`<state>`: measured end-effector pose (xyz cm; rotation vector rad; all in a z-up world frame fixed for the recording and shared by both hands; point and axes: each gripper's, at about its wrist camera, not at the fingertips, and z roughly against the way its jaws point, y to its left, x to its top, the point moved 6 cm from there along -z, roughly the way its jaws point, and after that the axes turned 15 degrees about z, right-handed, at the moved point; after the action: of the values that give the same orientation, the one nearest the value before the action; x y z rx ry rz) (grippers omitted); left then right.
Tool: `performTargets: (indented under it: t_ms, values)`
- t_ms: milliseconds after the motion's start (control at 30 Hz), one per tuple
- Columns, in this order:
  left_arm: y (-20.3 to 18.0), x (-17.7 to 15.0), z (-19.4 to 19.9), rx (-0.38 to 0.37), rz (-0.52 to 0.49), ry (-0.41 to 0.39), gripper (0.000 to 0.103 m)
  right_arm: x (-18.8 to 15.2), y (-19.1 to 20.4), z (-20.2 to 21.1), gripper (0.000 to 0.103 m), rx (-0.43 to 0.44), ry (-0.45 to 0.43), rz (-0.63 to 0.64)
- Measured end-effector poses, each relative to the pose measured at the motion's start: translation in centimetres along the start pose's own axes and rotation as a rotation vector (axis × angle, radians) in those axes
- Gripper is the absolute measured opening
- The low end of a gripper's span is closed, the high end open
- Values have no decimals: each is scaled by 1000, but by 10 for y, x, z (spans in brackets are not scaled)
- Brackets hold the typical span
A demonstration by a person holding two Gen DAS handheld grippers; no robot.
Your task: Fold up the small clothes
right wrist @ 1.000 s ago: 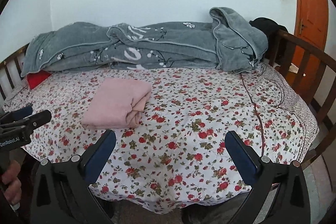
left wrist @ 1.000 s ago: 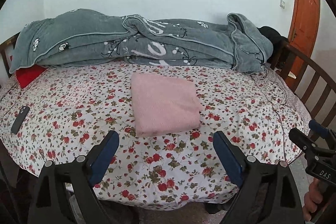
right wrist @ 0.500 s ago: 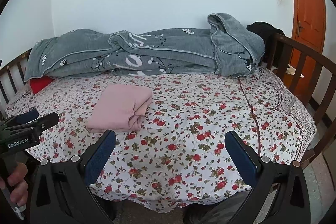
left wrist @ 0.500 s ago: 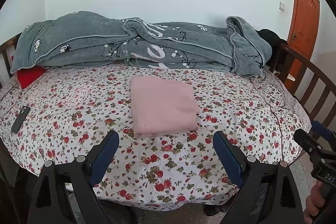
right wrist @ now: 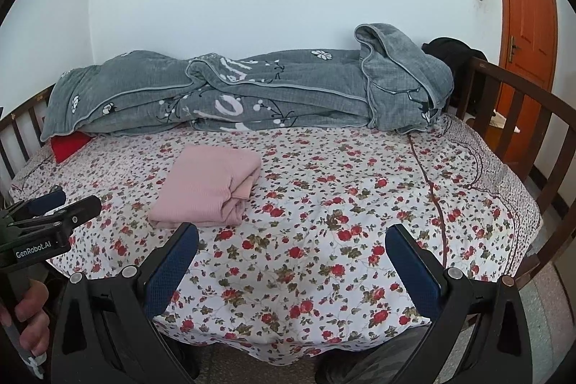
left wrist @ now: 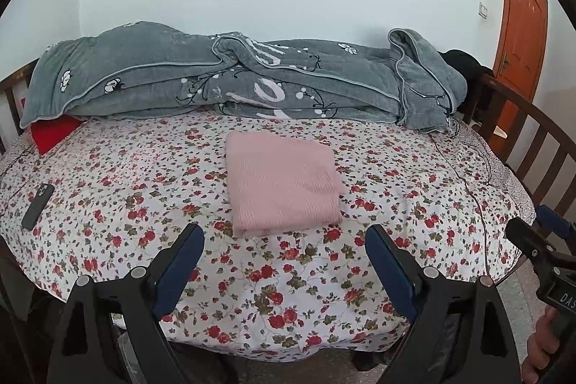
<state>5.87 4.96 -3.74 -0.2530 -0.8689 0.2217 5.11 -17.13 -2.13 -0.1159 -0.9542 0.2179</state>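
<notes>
A: Pink cloth (left wrist: 282,184) folded flat, lying mid-bed on the flowered sheet (left wrist: 288,276), near the grey quilt (left wrist: 234,85). Looks done, likely.

B: Next?

A: Maybe just pulling back, or reaching for another piece. None seen here, though.

B: And the tongs?

A: Left gripper (left wrist: 284,261) spread wide, holding nothing, touching nothing, just short of the cloth. Right gripper (right wrist: 291,261) spread wide too, empty, over bare sheet, to the right of the cloth.

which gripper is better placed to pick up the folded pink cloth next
Left, probably. The pink cloth lies straight ahead of the open left gripper, while it sits off to the left of the open right gripper.
</notes>
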Motion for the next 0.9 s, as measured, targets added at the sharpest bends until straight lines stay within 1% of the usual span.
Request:
performTargets:
  t_ms: [900]
  values:
    - [-1,3,3,3,-3,-11,91,0,6,0,102,4,2,-15]
